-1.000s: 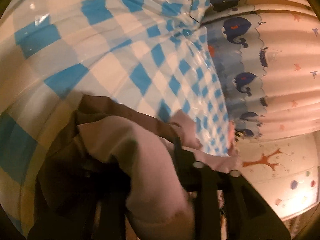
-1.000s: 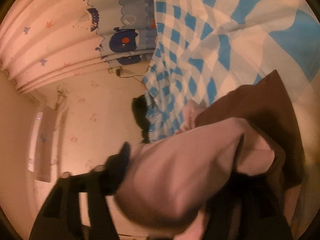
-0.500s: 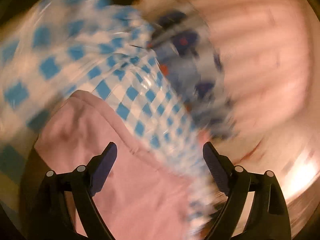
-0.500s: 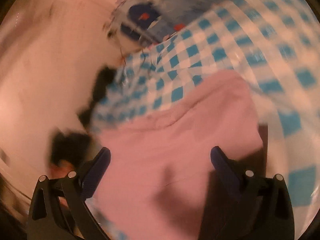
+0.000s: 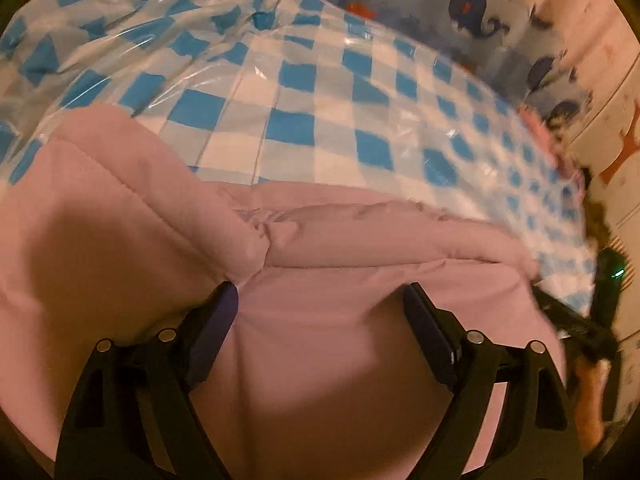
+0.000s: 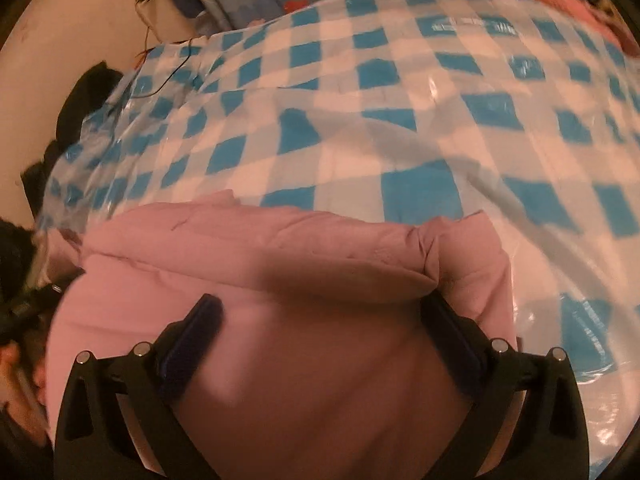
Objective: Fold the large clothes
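The pink garment [image 5: 320, 300] lies folded over near one edge of the checked cover [image 5: 340, 120]. Both the left gripper [image 5: 320, 308] and the right gripper [image 6: 320, 316] have just opened wide and hold nothing. Next, I think, each must grab an edge to fold again.

I am working in a home, in what looks like a child's bedroom. Under my tools lies a wide soft surface with a glossy blue-and-white checked cover [image 5: 332, 92], sheeted in clear plastic that wrinkles and shines; I cannot tell whether it is a bed or a table. At one o'clock in my left view hangs a curtain [image 5: 500, 12] printed with dark blue whales. At three o'clock there, a pale wall [image 5: 616, 120] carries orange tree-like decals. In my right view, at eleven o'clock, a thin cable [image 6: 160, 64] trails from the wall onto the cover. The light is warm and dim.
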### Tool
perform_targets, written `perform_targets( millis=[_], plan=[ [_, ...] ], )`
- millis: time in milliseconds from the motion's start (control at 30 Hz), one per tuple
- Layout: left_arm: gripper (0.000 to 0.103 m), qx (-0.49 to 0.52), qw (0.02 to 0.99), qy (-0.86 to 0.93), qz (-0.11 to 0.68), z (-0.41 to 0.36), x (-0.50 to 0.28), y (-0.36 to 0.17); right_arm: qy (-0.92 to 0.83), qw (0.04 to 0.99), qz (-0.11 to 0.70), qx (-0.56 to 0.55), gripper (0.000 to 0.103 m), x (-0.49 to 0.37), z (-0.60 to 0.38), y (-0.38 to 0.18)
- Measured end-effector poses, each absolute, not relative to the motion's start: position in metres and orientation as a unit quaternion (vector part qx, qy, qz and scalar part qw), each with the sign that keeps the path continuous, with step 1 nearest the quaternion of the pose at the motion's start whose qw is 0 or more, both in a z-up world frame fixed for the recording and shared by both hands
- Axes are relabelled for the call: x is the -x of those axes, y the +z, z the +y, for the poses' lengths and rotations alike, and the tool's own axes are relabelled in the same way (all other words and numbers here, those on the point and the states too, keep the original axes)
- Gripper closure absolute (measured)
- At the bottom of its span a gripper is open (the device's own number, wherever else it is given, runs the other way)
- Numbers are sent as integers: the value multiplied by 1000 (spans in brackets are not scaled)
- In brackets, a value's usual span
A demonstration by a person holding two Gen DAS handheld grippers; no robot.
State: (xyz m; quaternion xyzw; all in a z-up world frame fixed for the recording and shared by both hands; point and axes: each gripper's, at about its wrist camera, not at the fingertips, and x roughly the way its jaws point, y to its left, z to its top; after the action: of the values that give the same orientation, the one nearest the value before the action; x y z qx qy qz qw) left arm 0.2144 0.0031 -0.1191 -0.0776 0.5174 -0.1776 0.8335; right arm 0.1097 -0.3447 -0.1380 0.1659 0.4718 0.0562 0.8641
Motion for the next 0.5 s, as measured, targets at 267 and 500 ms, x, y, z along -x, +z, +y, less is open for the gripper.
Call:
perform_targets(
  millis=[267, 500],
  plan=[
    [22, 81, 867, -156, 466, 46, -188, -59, 50, 898, 427, -91, 7, -101, -319, -74],
    [28, 142, 842, -99, 511, 115, -215, -119, 40, 860, 481, -164, 7, -137, -344, -133]
  ],
)
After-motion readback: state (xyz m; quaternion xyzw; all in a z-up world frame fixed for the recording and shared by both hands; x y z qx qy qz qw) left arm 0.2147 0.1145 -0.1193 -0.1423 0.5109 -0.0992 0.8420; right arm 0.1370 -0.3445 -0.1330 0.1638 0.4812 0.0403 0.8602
